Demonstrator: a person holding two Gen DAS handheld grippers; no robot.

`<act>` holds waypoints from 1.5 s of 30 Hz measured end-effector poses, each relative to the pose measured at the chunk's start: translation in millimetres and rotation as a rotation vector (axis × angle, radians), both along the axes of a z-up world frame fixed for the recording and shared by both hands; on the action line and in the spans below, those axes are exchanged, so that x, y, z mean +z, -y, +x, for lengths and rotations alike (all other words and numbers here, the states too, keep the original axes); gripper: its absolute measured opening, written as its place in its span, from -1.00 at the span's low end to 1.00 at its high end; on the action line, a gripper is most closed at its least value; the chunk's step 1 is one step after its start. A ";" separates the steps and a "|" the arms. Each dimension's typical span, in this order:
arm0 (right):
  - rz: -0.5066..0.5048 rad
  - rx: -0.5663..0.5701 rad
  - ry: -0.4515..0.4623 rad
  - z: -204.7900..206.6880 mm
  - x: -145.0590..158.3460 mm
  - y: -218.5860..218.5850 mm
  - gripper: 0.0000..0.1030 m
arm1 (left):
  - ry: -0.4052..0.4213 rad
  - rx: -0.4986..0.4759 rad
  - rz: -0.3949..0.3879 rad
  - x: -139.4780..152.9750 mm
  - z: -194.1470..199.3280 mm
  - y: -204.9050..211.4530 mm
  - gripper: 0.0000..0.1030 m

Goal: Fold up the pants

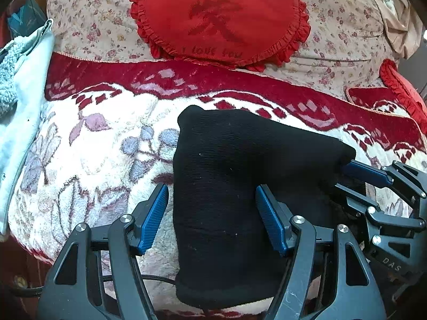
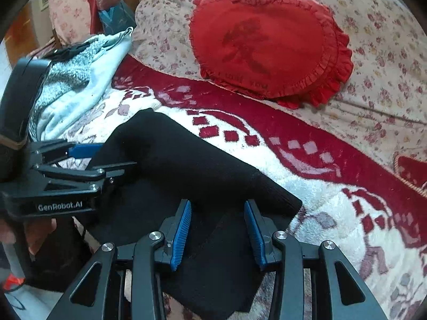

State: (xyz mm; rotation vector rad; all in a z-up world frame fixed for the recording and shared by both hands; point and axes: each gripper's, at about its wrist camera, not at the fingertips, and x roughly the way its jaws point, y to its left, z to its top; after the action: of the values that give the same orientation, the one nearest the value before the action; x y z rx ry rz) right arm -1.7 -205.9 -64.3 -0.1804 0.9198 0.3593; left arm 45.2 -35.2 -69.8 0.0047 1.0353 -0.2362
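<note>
The black knitted pants [image 1: 226, 200], already folded into a compact bundle, lie near the front edge of the fleecy white-and-red flowered blanket [image 1: 93, 146]. The left gripper [image 1: 212, 216] stands wide above them and holds nothing; the right gripper [image 2: 217, 233] is half-open over the right end, also empty. To finish well, I would press the layers flat and align the edges before leaving.

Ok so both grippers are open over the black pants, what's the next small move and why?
Probably close the left gripper on the near fabric of the black pants. Both it and the right gripper are open and holding nothing, and the pants lie in an uneven bundle on the blanket.
</note>
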 end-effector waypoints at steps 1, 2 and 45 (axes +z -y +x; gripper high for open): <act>-0.004 0.002 0.001 -2.5 1.2 -0.8 -0.23 | 0.002 -0.001 0.001 0.8 -0.8 0.1 0.32; -0.004 0.002 0.002 -3.7 1.8 -1.0 -0.23 | 0.003 -0.002 0.002 1.3 -1.3 0.4 0.32; 0.232 -0.125 -0.063 -40.8 -12.8 58.6 0.00 | 0.056 0.003 0.012 10.2 -26.7 -21.6 0.33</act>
State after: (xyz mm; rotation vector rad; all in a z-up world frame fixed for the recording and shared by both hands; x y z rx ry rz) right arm -42.5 -264.5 -77.2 0.1017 0.9388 0.3546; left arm 18.5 -13.7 -59.6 0.0203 0.9809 -0.2257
